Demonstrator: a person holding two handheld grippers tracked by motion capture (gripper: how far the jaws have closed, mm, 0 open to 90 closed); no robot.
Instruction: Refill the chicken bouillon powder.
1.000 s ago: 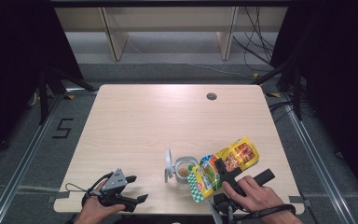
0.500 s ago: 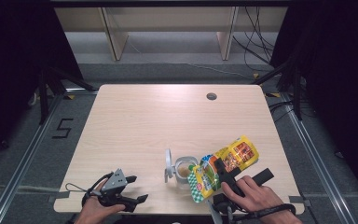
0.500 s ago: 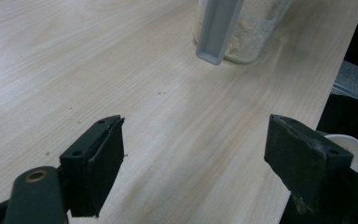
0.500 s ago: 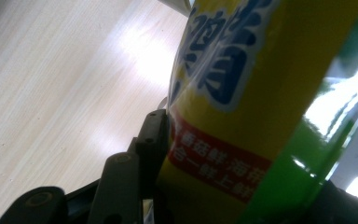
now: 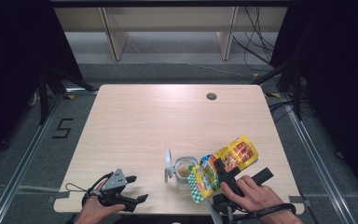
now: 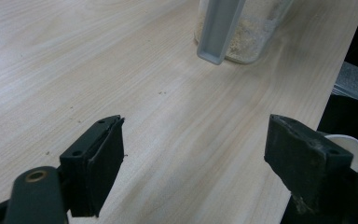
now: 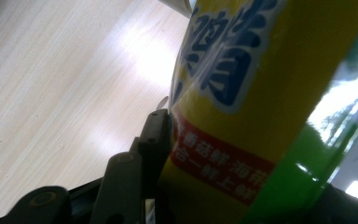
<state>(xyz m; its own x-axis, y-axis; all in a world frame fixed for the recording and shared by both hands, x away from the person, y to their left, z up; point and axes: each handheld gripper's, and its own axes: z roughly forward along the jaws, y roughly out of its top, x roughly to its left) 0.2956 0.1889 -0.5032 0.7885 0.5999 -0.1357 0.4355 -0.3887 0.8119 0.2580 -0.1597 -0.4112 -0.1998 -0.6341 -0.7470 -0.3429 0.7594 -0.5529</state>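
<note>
The step in hand looks like pouring: the right tool [image 5: 220, 171] grips a yellow-and-green seasoning pouch [image 5: 223, 165] tilted with its lower end over the open clear jar [image 5: 184, 170], which stands near the front edge of the bench [image 5: 149, 121] and already holds a layer of pale powder. The jar's hinged lid [image 5: 168, 164] stands flipped up on the side away from the pouch. In the right gripper view one black jaw presses flat against the pouch's printed face, so the pouch [image 7: 270, 107] is clamped between the jaws, which have just been closing a little further on it. The left tool [image 5: 121, 189] rests low by the bench's front edge, well to the left of the jar, with its jaws spread wide and nothing between them; its own view looks along the bare wood toward the jar [image 6: 242, 32] and its lid [image 6: 219, 28]. Next, I judge, the pouch mouth must stay over the jar opening and tip steadily, since a slip would spill powder onto the bench.
</note>
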